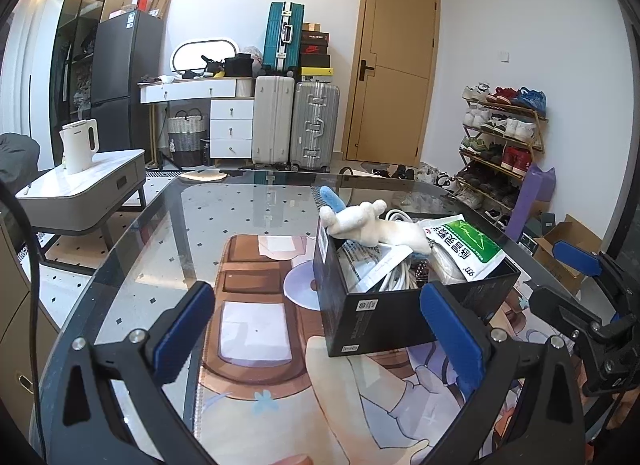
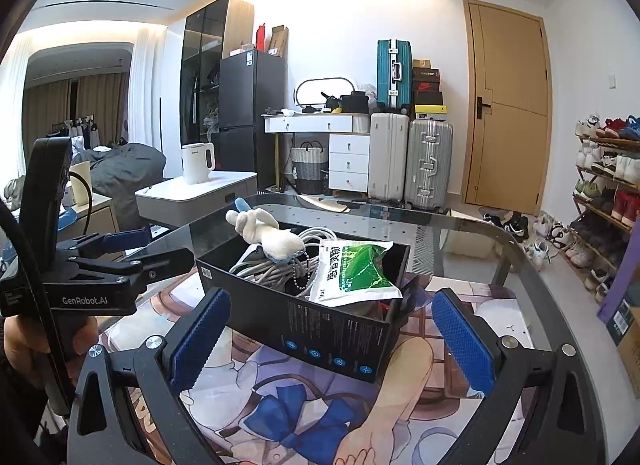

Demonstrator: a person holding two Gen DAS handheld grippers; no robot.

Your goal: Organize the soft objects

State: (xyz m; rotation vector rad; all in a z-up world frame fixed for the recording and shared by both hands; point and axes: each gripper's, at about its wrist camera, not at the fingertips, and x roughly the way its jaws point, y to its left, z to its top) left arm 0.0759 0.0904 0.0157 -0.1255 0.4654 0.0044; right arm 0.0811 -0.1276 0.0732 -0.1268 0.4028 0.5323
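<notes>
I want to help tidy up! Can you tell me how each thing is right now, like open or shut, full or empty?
Left gripper: open, holding nothing.
Right gripper: open, holding nothing.
Black box: open at the top, full.
Plush toy: lying on top of the box's pile.
Green and white packet: lying in the box, looks sealed.
White cable: coiled in the box.
Door: shut.

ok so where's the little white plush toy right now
The plush toy lies on top of the stuff in the black box on the glass table, draped over the white cables, left of the green-and-white packet.
</notes>
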